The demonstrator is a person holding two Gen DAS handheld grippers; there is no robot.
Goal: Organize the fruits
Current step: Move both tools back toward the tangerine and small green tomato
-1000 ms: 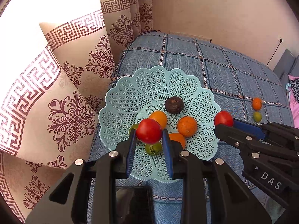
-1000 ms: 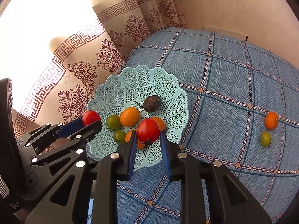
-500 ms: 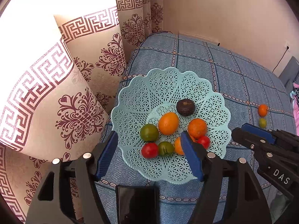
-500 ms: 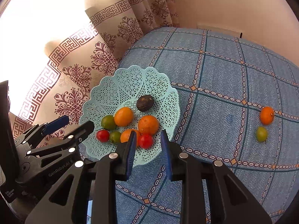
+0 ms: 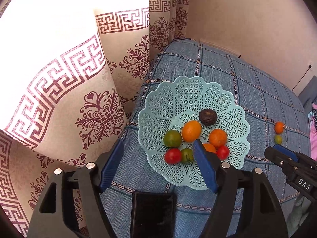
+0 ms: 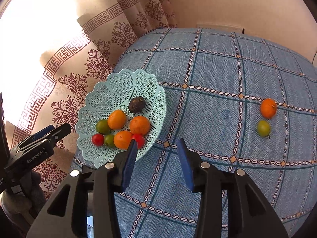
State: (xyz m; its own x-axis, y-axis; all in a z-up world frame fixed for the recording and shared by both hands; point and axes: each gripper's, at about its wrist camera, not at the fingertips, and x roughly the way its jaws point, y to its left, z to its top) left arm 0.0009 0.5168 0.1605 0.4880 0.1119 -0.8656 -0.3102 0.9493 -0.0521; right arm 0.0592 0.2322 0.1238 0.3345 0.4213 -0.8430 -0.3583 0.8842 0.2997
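A pale blue lattice basket (image 5: 178, 99) (image 6: 118, 83) sits on the blue checked bedspread near the curtain. It holds two red tomatoes (image 5: 173, 156) (image 5: 223, 152), several oranges, two green fruits and a dark round fruit (image 5: 207, 117). My left gripper (image 5: 158, 164) is open and empty, just short of the basket's near rim. My right gripper (image 6: 157, 154) is also open and empty, over the bedspread beside the basket's right edge. An orange (image 6: 268, 108) and a green fruit (image 6: 263, 128) lie loose on the bedspread far to the right.
A patterned curtain (image 5: 89, 99) hangs close along the basket's left side. A beige wall (image 6: 237, 4) borders the bed at the back. Pink fabric (image 5: 313, 130) shows at the far right edge. Bare bedspread (image 6: 218, 103) stretches between the basket and the loose fruits.
Both grippers held a red tomato over the basket a second ago. Both have opened, the tomatoes now lie in the basket, and both grippers have drawn back.
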